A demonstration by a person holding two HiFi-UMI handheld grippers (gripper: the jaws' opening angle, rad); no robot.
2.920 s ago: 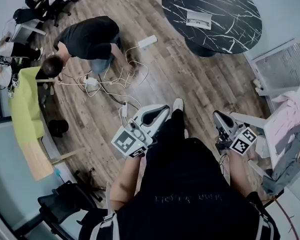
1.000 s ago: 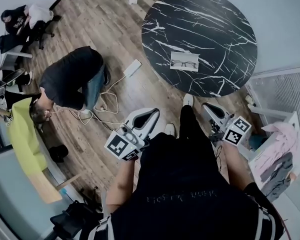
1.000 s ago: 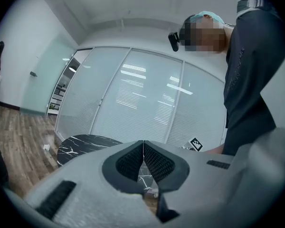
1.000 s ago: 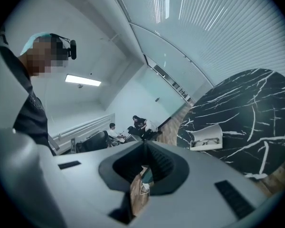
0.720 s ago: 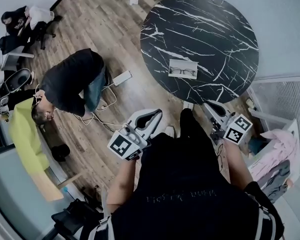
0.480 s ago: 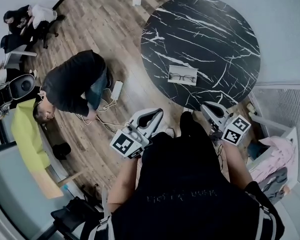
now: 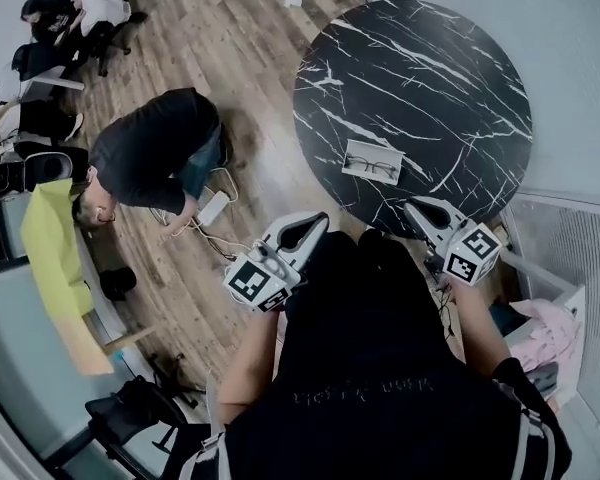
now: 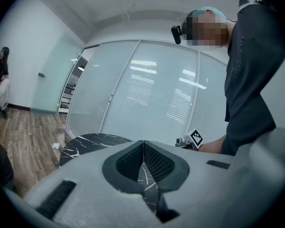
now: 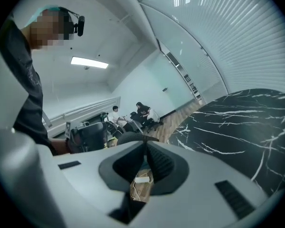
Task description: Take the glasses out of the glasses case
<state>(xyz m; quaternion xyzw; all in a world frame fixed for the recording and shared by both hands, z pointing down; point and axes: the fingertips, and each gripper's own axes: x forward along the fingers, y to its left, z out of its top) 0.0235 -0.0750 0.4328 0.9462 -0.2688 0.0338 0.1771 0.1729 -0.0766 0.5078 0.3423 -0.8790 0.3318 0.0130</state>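
Observation:
A white glasses case point(image 7: 373, 161) lies open on the round black marble table point(image 7: 450, 58), near its front edge, with dark-rimmed glasses point(image 7: 378, 165) inside it. My left gripper point(image 7: 320, 216) hangs shut and empty over the floor, short of the table's edge. My right gripper point(image 7: 410, 206) is shut and empty too, its tip right at the table's near rim, a little below and right of the case. In the left gripper view the jaws point(image 8: 143, 142) meet over the marble table point(image 8: 90, 140). The case is out of sight in both gripper views.
A person in a dark top point(image 7: 150, 153) crouches on the wooden floor left of the table, beside cables and a white power strip point(image 7: 213, 207). A yellow-green chair point(image 7: 52, 248) stands at the left. Seated people point(image 7: 75, 8) are at the far corner. Glass walls border the table.
I have walked up to the table, which now lies just ahead of both grippers. The crouching person has shifted along the floor. Both grippers stayed shut.

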